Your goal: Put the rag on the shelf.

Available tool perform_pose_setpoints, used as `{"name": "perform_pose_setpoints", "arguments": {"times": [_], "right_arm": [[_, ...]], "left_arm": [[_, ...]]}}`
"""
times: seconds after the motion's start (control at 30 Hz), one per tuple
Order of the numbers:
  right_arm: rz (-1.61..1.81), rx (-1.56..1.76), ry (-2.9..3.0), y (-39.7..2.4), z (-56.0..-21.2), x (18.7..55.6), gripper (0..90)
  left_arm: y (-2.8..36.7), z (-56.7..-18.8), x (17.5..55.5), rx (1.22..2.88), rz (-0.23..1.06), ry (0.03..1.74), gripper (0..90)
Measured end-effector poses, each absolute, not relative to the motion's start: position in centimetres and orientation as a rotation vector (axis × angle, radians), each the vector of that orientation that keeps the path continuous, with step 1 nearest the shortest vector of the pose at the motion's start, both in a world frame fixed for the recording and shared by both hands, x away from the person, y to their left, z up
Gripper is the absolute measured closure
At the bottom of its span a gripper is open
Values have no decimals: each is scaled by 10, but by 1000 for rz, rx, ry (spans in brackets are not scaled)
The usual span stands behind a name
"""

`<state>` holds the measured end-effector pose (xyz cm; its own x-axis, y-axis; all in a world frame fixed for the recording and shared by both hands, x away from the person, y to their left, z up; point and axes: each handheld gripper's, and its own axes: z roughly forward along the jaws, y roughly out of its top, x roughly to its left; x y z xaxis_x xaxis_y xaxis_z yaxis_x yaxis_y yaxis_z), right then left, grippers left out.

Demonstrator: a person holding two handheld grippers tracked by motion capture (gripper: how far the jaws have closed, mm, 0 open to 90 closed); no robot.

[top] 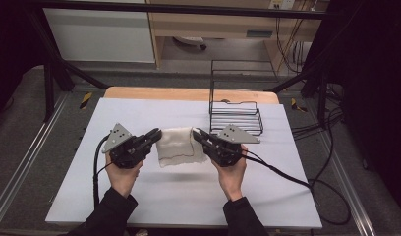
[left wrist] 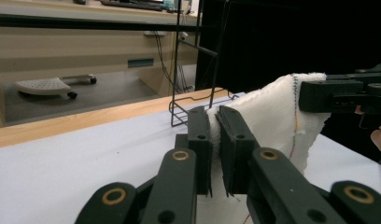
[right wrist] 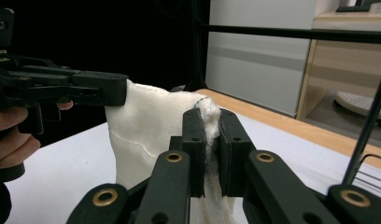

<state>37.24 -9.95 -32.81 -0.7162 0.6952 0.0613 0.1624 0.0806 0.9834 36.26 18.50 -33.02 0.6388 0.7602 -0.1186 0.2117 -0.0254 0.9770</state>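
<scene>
1. Clearly the white cloth is the thing being worked — it hangs off the table, stretched between the 2 grippers, with a thin dark stitched line near its lower hem and a shadow on the tabletop beneath it.
2. In the left gripper view the cloth rises as a taut sheet from that gripper's own jaws across to the other gripper at the far right; in the right gripper view the cloth spans the same way towards the far left.
3. The left gripper has its jaws nearly together, pinching 1 top corner of the cloth; the fabric is bunched between the pads.
4. The right gripper is likewise clamped narrow on the opposite top corner, with a tuft of fabric squeezed up between its pads.
5. Both hands sit low in the high view, forearms coming up from the bottom edge, each with a cable trailing away.
6. Step in hand, as I judge it: the cloth is lifted and spread by 2 corners — the hold-up stage of folding or placing it.
7. The next move probably calls for both grippers travelling together with an even pull, so neither corner slips and the hanging hem lands flat, not creased.
8. Further out, a black wire basket stands behind the right gripper on the white table, apart from the cloth.
</scene>
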Motion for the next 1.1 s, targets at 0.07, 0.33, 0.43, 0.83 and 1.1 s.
{"name": "perform_pose_setpoints", "arguments": {"times": [0.07,0.33,0.43,0.83,1.1], "right_arm": [[1673,841,1930,-102,-325,372,831],[1672,839,1890,-110,-314,370,832],[1672,833,1864,-112,-310,370,832],[1671,832,1785,-129,-294,368,832],[1670,838,1732,-141,-283,368,832]], "left_arm": [[182,-328,363,1568,530,826,832],[173,-317,367,1537,539,809,832],[169,-314,369,1525,543,799,832],[151,-297,377,1493,539,759,832],[136,-283,384,1474,539,730,831]]}}
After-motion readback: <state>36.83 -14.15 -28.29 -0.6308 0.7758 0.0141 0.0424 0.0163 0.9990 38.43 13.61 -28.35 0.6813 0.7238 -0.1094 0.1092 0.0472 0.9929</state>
